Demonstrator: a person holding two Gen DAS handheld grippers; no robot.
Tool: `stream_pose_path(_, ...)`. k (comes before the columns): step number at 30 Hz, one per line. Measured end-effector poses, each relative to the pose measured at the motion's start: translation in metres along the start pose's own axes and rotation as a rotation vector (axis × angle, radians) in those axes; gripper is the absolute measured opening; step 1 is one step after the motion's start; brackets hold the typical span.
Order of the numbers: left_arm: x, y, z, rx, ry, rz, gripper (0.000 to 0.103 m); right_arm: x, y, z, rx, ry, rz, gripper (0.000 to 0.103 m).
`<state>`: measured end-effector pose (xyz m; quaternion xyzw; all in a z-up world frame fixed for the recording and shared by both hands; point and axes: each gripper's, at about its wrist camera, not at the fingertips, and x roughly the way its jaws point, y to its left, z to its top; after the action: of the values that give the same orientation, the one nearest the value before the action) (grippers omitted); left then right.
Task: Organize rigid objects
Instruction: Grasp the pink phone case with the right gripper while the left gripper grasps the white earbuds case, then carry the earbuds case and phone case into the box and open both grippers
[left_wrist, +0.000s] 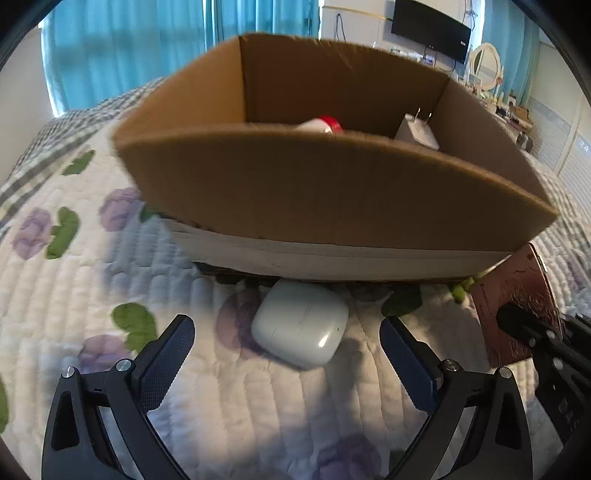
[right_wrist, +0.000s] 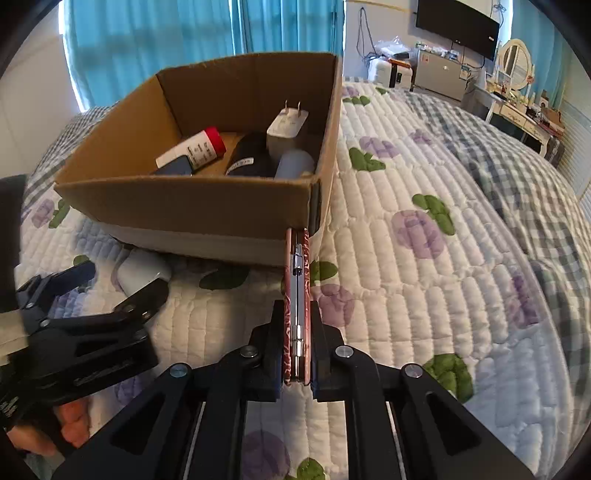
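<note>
The left tool (left_wrist: 286, 354) stands wide open and empty around a white earbud case (left_wrist: 301, 328) lying on the bed's quilt (left_wrist: 74, 295) just before the cardboard box (left_wrist: 332, 192). The right tool (right_wrist: 297, 347) is clamped on a pink folding mirror (right_wrist: 295, 295), held edge-up near the box's corner.

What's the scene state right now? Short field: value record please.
surface: quilted floral bedspread
container: open cardboard box on the bed
box contents: white charger, red-capped tube, black item, others partly hidden
left tongs: open, straddling the white earbud case, not touching
earbud case: on the quilt, against the box's near wall
right tongs: shut on pink folding mirror, held edge-on
mirror: outside the box, near its right front corner
</note>
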<state>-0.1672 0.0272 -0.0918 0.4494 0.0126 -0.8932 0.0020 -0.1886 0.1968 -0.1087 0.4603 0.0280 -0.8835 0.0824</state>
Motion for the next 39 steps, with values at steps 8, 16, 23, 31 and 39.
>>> stream_pose_path(8,0.000,-0.009,-0.007,0.057,0.007,-0.007,0.056,-0.002,0.004,-0.002,-0.009,-0.008,0.000,0.009)
stream_pose_path(16,-0.061,-0.015,-0.023,0.071,-0.045,-0.031,0.056,-0.034,0.005,-0.014,-0.012,-0.049,-0.009,0.009)
stream_pose_path(23,-0.129,-0.020,-0.018,0.091,-0.119,-0.031,0.056,-0.084,0.012,-0.010,-0.032,-0.118,-0.001,0.009)
stream_pose_path(31,-0.167,-0.009,0.030,0.099,-0.216,-0.052,0.056,-0.147,0.017,0.034,-0.089,-0.230,0.024,0.009)
stream_pose_path(39,-0.155,-0.002,0.100,0.112,-0.255,-0.043,0.056,-0.159,0.019,0.102,-0.119,-0.303,0.061,0.009)
